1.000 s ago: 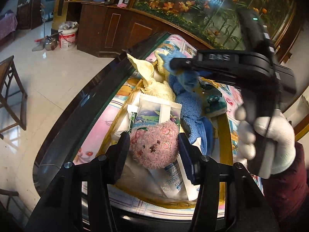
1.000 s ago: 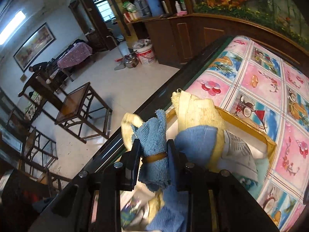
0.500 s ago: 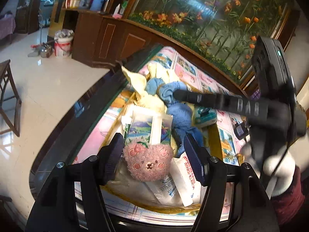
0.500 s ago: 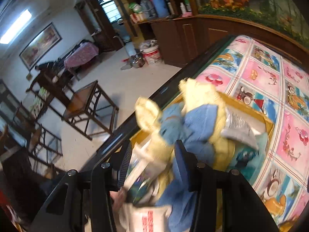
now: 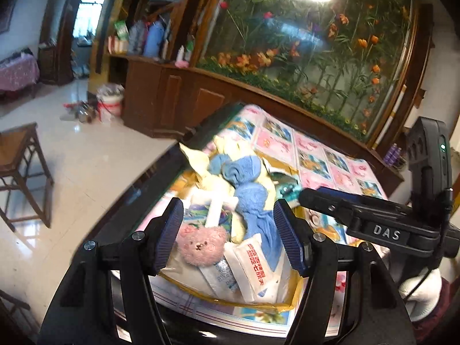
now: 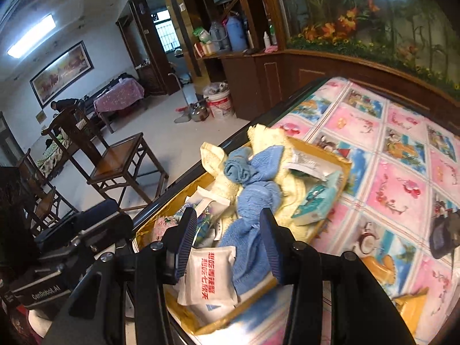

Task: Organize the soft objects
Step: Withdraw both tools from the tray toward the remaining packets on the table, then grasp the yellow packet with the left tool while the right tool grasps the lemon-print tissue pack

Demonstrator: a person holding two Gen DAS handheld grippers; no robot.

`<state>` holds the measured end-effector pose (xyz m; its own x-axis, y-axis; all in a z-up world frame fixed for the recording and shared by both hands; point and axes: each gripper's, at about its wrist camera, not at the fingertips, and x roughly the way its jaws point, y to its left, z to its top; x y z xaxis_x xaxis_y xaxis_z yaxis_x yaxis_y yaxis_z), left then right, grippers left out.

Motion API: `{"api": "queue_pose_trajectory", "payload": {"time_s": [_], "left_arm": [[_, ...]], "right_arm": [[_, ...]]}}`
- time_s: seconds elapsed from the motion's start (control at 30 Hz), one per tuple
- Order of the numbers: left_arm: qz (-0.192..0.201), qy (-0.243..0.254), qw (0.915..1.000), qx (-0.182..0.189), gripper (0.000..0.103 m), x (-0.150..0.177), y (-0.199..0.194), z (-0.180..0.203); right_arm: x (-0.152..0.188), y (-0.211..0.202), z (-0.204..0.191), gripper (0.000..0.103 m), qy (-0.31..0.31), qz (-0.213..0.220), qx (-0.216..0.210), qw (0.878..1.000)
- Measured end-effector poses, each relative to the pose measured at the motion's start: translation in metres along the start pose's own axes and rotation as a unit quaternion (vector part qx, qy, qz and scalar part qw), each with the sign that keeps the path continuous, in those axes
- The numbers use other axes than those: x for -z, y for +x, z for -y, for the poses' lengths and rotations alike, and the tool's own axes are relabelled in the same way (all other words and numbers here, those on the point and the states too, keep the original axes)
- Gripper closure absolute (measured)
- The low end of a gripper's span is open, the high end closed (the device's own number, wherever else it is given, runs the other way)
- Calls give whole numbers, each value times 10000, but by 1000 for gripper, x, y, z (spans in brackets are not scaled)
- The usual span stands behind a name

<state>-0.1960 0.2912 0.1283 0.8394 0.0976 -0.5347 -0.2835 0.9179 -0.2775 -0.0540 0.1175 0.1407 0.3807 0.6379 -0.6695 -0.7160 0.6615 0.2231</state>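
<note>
Blue towel (image 6: pixel 253 201) lies bunched in the tray (image 6: pixel 342 162), on the yellow cloth (image 6: pixel 273 141). It looks soft, light and floppy. I would pinch its thick rolled end. My left jaws (image 5: pixel 228 237) and right jaws (image 6: pixel 228 243) are wide open, holding nothing.

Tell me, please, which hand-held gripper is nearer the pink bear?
Left. The left hand-held gripper has the pink bear between its open fingers; the right hangs above the blue towel.
</note>
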Motion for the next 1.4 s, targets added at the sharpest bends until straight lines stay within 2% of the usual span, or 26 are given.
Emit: {"api": "queue_pose_trajectory", "payload": {"time_s": [0.07, 0.13, 0.17, 0.2, 0.23, 0.27, 0.3, 0.33, 0.37, 0.4, 0.5, 0.53, 0.63, 0.7, 0.77, 0.83, 0.97, 1.03, 1.17, 1.27, 1.4], "left_arm": [[434, 227, 9978, -438, 37, -1, -20, 11], [1077, 438, 9899, -807, 36, 0, -49, 21], [1377, 465, 9852, -907, 30, 0, -63, 23], [1586, 440, 9818, -943, 7, -1, -72, 23], [1718, 368, 9804, -890, 0, -3, -79, 22], [1628, 301, 9833, -755, 0, -5, -79, 19], [1267, 263, 9896, -624, 0, -8, -70, 15], [824, 201, 9948, -567, 0, -9, -57, 12], [525, 87, 9968, -591, 0, -6, -46, 10], [465, 27, 9973, -572, 0, -3, -42, 9], [422, 268, 9977, -465, 0, 7, -31, 25], [350, 380, 9982, -319, 0, 9, -27, 32], [132, 514, 9981, 314, 0, 19, -16, 54], [-116, 693, 9953, 665, 0, 27, -1, 70], [-523, 942, 9899, 923, 0, 36, 19, 90], [-830, 1148, 9839, 1090, 0, 44, 33, 111], [-1243, 1312, 9748, 1307, 0, 61, 55, 146], [-1474, 1336, 9692, 1452, 0, 70, 63, 162], [-1779, 1573, 9599, 1489, 0, 84, 80, 194], [-2034, 1583, 9542, 1519, 0, 90, 103, 216], [-2168, 1526, 9512, 1580, 0, 93, 127, 241]], "right_arm": [[1, -14, -5, 58, -122, 174, 65, 9998], [-2, -25, -12, 58, -272, 318, 44, 9991], [-10, -33, -21, 58, -375, 432, -17, 9984], [-17, -42, -28, 58, -454, 568, -102, 9973], [-23, -54, -34, 58, -523, 762, -210, 9955], [-32, -70, -44, 57, -582, 1025, -366, 9924], [-35, -81, -48, 47, -604, 1209, -487, 9896], [-37, -92, -53, 29, -615, 1409, -594, 9863], [-35, -103, -55, 20, -634, 1632, -660, 9823], [-31, -107, -55, 17, -670, 1737, -674, 9802], [-3, -99, -40, 17, -826, 1350, -360, 9867], [6, -95, -30, 17, -769, 1209, -228, 9894], [43, -96, 30, 17, -287, 798, 394, 9956], [67, -114, 81, 17, 276, 713, 795, 9939], [95, -141, 142, 17, 1029, 655, 1295, 9840], [123, -168, 193, 17, 1699, 598, 1754, 9679], [167, -216, 250, 17, 2503, 650, 2350, 9370], [175, -225, 259, 17, 2588, 644, 2446, 9322], [182, -214, 267, 16, 2613, 577, 2310, 9354], [183, -203, 282, 16, 2761, 539, 2243, 9330], [182, -183, 308, 16, 2956, 301, 2303, 9267]]}}
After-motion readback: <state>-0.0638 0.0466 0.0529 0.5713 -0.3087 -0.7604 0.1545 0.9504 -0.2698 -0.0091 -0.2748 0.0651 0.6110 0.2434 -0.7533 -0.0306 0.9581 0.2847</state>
